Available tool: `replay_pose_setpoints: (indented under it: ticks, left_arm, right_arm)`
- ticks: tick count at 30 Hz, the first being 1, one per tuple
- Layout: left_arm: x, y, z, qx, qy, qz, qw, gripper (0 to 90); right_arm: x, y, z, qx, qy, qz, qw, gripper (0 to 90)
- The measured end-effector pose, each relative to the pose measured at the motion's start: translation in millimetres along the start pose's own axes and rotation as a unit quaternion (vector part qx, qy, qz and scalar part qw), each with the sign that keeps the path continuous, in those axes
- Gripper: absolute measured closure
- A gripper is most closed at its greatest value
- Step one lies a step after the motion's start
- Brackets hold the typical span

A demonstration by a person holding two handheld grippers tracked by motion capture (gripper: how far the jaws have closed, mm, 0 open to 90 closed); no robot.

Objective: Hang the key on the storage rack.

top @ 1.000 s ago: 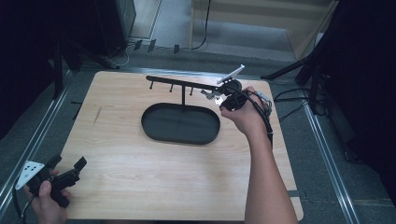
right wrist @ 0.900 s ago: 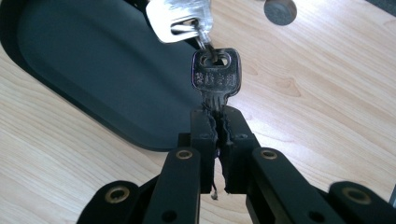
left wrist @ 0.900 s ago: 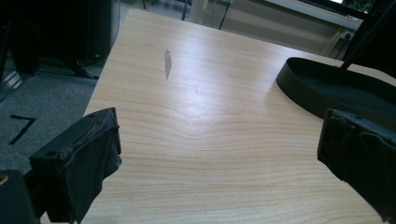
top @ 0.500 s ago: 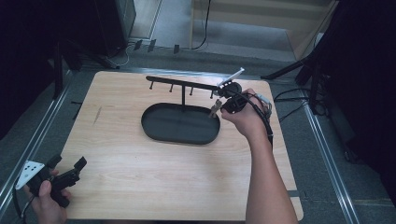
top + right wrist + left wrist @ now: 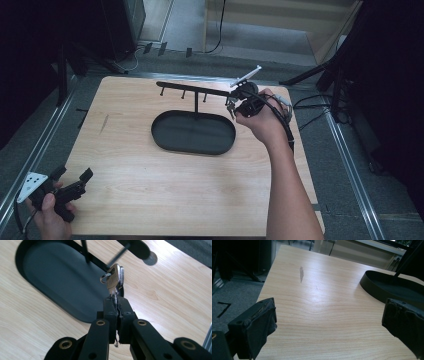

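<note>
1. High view, setting: light wood worktop (image 5: 165,200) on a grey carpeted floor (image 5: 350,200), metal rails along both sides, dark stands and cables at the far edge and to the right.
2. High view, stand: black oval tray (image 5: 172,140) sits at mid-worktop toward the far side. A thin post rises from it and carries a horizontal hook bar (image 5: 192,90) with short pegs hanging down.
3. High view, right claw (image 5: 231,106): held in the right hand (image 5: 262,122) at the right end of the hook bar, just past the tray's right end. A small metallic item shows at the tip; too small here to say what.
4. High view, left claw (image 5: 74,176): at the near-left corner of the worktop, held in the left hand (image 5: 47,217), jaws spread, nothing between them. Well apart from the tray.
5. Left gripper view: both black jaws stand wide apart with bare wood grain between them. A grey scuff mark (image 5: 301,274) on the wood ahead. The tray's rim shows at upper right.
6. Right gripper view: jaws pressed together, pinching the keys (image 5: 114,280) by the blade end. Key heads point up and away, with a split ring (image 5: 105,278) through them.
7. Right gripper view, position: keys are held in the air over the right end of the tray, next to a thin black peg (image 5: 117,256) that slants down from above. Touching it or not: can't tell.
</note>
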State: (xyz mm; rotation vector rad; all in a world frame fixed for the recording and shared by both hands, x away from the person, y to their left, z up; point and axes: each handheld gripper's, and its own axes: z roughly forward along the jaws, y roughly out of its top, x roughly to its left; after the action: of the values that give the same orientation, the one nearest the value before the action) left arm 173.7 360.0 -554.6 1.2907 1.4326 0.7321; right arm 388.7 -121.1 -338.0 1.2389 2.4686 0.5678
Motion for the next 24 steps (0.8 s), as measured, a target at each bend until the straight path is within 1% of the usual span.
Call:
replay_pose_setpoints:
  ticks: [2, 5, 8, 10, 12, 14, 19, 22, 24]
  left_arm:
    - [0.0, 0.0, 0.0, 0.000, 0.000, -0.001, 1.0000, 0.0]
    - [0.3, 0.0, -0.1, 0.000, -0.001, -0.001, 1.0000, 0.0]
    - [0.5, 0.0, 0.0, -0.001, -0.001, -0.002, 1.0000, 0.0]
    - [0.6, -0.1, 0.0, -0.001, -0.001, -0.001, 1.0000, 0.0]
    - [1.0, 0.0, -0.3, 0.000, -0.002, -0.001, 1.0000, 0.0]
    - [1.0, 0.0, -0.2, 0.001, -0.002, -0.001, 1.0000, 0.0]
    - [0.5, 0.1, 0.0, 0.001, -0.001, 0.001, 1.0000, 0.0]
    - [0.3, 0.0, -0.1, 0.002, -0.001, 0.001, 1.0000, 0.0]
    - [0.0, 0.0, -0.1, 0.001, -0.001, 0.002, 1.0000, 0.0]
  right_arm:
    - [2.8, 3.0, -1.5, -0.004, 0.005, -0.009, 0.9999, 87.4]
    - [7.1, 8.5, -4.2, -0.023, 0.017, -0.011, 0.9996, 87.4]
    - [9.8, 13.1, -3.0, -0.031, 0.004, -0.009, 0.9995, 87.4]
    - [9.6, 13.7, 1.2, -0.026, -0.007, -0.009, 0.9996, 87.4]
    - [9.3, 11.8, 6.5, -0.016, -0.019, -0.020, 0.9995, 87.4]
    - [8.3, 9.3, 7.6, -0.017, -0.025, -0.025, 0.9992, 87.4]
    - [3.3, 3.0, 5.9, -0.021, -0.028, -0.031, 0.9989, 87.4]
    - [0.9, 1.8, 4.6, -0.031, -0.034, -0.027, 0.9986, 87.3]
    - [-0.3, 1.5, 3.9, -0.037, -0.032, -0.021, 0.9986, 87.4]
